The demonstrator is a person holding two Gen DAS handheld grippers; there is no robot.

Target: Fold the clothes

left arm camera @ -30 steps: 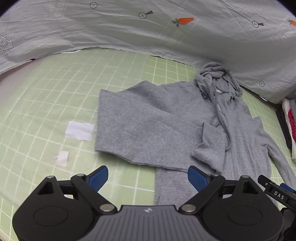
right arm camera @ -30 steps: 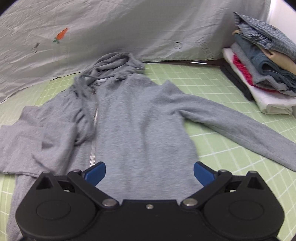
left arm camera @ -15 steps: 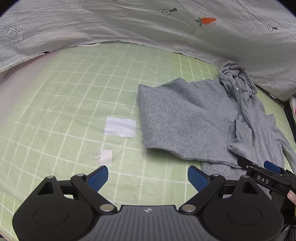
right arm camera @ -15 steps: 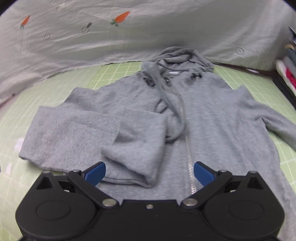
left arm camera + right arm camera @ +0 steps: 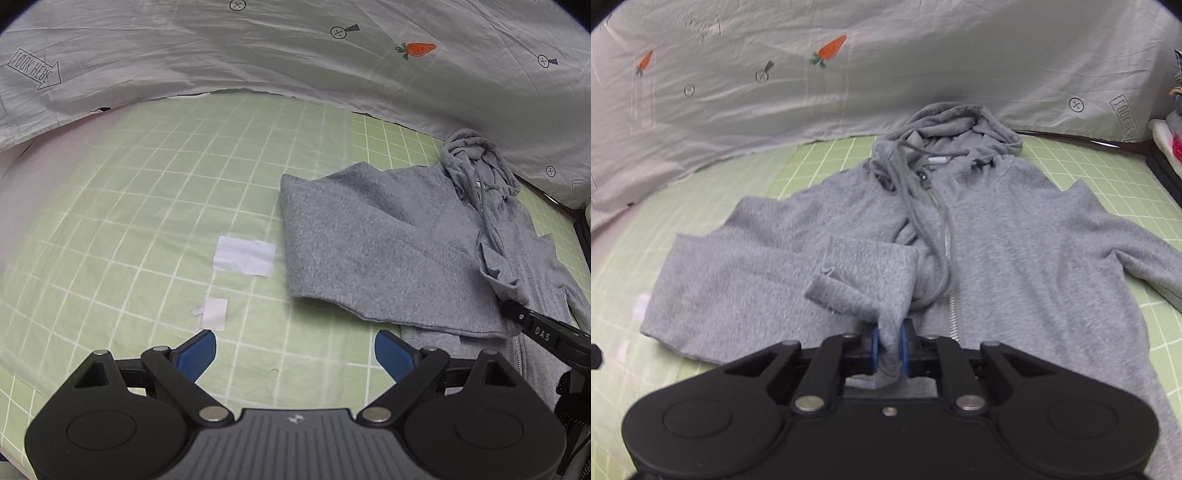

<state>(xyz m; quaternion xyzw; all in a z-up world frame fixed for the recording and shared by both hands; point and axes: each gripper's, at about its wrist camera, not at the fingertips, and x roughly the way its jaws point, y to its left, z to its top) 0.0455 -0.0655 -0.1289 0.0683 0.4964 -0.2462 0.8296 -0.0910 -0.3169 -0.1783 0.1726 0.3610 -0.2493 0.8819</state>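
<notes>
right gripper [image 5: 887,350] | jaws just closed, cuff [image 5: 864,284] pinched | hoodie [image 5: 960,240] spread toward 12 o'clock | left gripper [image 5: 295,354] held wide, empty; hoodie at 2 o'clock

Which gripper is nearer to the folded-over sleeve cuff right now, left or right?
Right. The right gripper has just closed on the sleeve cuff of the hoodie. The left gripper hangs open over the green mat, beside the hoodie, touching nothing.
</notes>
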